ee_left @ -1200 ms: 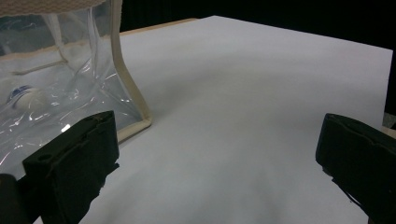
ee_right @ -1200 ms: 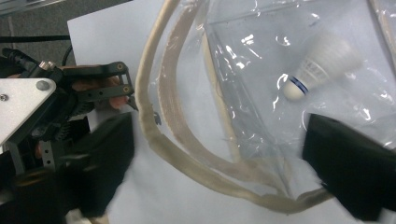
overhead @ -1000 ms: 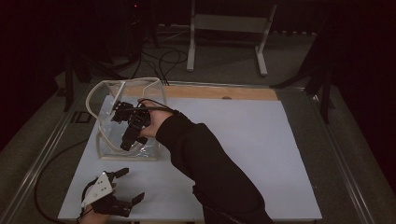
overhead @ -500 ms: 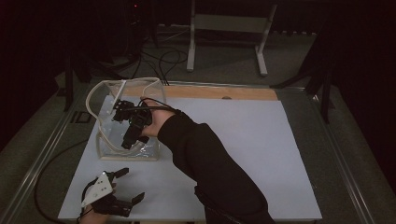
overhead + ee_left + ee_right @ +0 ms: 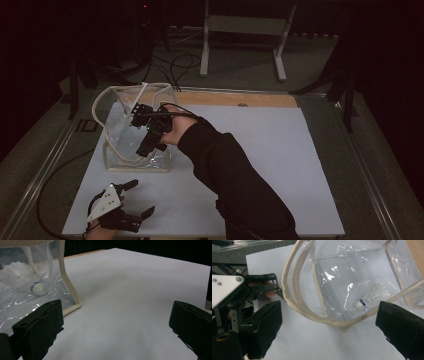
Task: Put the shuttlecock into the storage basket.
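From my station I see a desk (image 5: 280, 165) covered by a white sheet, with a bare wooden strip (image 5: 240, 99) along its far edge. Beyond it a grey metal stand (image 5: 245, 30) rests on the dark floor (image 5: 310, 85), and black cables (image 5: 172, 62) lie coiled near the stand's left leg. A metal rail (image 5: 47, 165) runs beside the desk's left edge.

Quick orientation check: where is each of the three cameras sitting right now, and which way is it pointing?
High view: above the near side, looking forward and down on the table; shows the right sleeve, right gripper over the clear bag, left gripper.
Left gripper view: low over the table, between its open fingers, facing the bag's corner.
Right gripper view: above the bag, looking down past its handles; the left gripper sits beyond.
Both gripper views share the shuttlecock in the bag.
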Demonstrator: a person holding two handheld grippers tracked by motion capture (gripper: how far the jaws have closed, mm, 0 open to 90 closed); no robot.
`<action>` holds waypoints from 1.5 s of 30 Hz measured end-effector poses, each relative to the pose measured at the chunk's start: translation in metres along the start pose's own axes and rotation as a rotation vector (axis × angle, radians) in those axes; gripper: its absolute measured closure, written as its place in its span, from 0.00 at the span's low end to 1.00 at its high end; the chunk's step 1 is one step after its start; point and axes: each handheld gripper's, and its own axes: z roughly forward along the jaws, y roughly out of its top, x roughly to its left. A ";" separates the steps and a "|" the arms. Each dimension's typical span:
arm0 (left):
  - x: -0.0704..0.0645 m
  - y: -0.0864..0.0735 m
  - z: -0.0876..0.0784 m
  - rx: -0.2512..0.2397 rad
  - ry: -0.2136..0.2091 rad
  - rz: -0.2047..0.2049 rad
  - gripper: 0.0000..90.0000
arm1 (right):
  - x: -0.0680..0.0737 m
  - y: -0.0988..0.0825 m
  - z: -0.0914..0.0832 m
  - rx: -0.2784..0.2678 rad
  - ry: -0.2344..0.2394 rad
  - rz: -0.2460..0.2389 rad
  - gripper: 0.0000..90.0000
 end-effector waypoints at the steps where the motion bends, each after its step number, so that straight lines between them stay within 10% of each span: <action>1: 0.000 0.000 0.000 0.001 0.000 0.002 0.01 | -0.001 -0.002 -0.001 -0.002 0.002 0.001 0.08; 20: -0.001 -0.001 0.001 0.006 0.003 -0.002 0.01 | -0.032 -0.058 -0.026 -0.121 -0.038 0.078 0.08; 45: -0.001 0.000 0.001 0.003 0.003 -0.005 0.01 | -0.051 -0.134 -0.007 -0.139 -0.058 0.124 0.08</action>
